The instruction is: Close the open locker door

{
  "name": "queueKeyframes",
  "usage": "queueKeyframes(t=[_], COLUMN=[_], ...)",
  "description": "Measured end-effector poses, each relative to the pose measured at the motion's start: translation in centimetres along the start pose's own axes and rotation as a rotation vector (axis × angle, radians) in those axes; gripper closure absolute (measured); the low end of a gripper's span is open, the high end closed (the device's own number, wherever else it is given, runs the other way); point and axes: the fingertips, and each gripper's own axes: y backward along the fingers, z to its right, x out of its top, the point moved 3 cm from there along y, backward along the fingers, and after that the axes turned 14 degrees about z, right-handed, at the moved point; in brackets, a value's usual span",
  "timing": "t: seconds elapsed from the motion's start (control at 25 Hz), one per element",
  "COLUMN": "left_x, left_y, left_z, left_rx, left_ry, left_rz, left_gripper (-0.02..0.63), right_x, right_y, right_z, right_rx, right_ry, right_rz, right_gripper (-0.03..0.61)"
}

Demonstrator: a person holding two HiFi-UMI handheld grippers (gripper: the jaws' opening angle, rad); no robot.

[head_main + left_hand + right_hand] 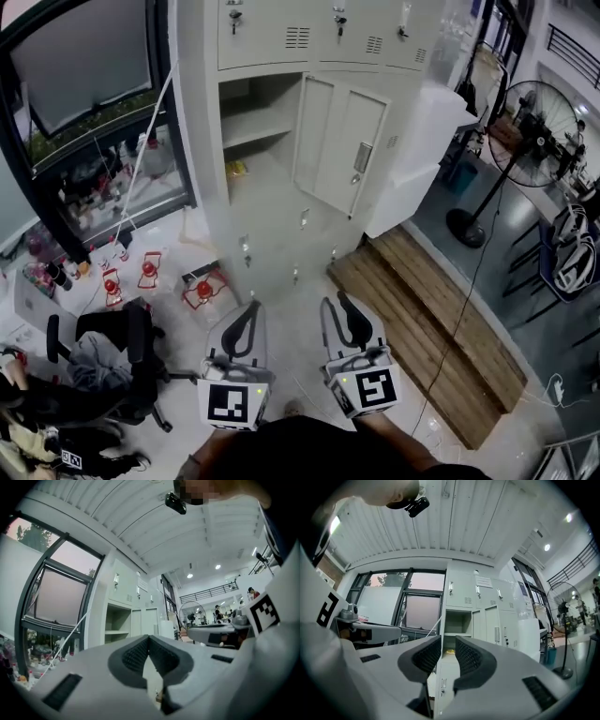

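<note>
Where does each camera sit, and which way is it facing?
Head view: on the head, facing steeply down at locker; left gripper, right gripper low in frame.
Left gripper view: on left gripper, along its shut jaws toward locker.
Right gripper view: on right gripper, between open jaws toward locker.
All share the open compartment.

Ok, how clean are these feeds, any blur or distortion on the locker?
Head view: sharp, locker leaning with the wide angle, open compartment shaded. Left gripper view: strong fisheye, dark corners, fingers soft. Right gripper view: fisheye too, locker crisp.
</note>
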Motion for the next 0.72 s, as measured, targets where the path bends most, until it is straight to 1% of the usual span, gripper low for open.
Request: queueKeyframes(t=[0.2,0.36,0.48,0.72], left_x=[-1.2,-2.2,-3.0,-5.0], left_y=[-2.5,-4.1,-5.4,-9.4], left_z=[0.6,0.7,0.5,-1.4], left_rx=[0.006,0.004,-0.012,-0.042], left_ry=[-0.016,-0.011,-0.01,0.007], left_rz=[-0.02,-0.032,-0.038,-0.027], left_gripper=[0.612,0.612,0.612,0.612], right_x=[-1.0,-2.1,-2.8,-4.8], right_y=[-1.6,-2.3,-3.2,-6.9], right_z=[2.6,3.6,4.2,5.6], right_rx=[0.011,0.012,0.009,-0.007], right_ry=[-0.018,-0.024,-0.023,-0.004], right_rz=[0.029,0.012,0.007,0.009], right_gripper=[0.488,0.488,0.488,0.489])
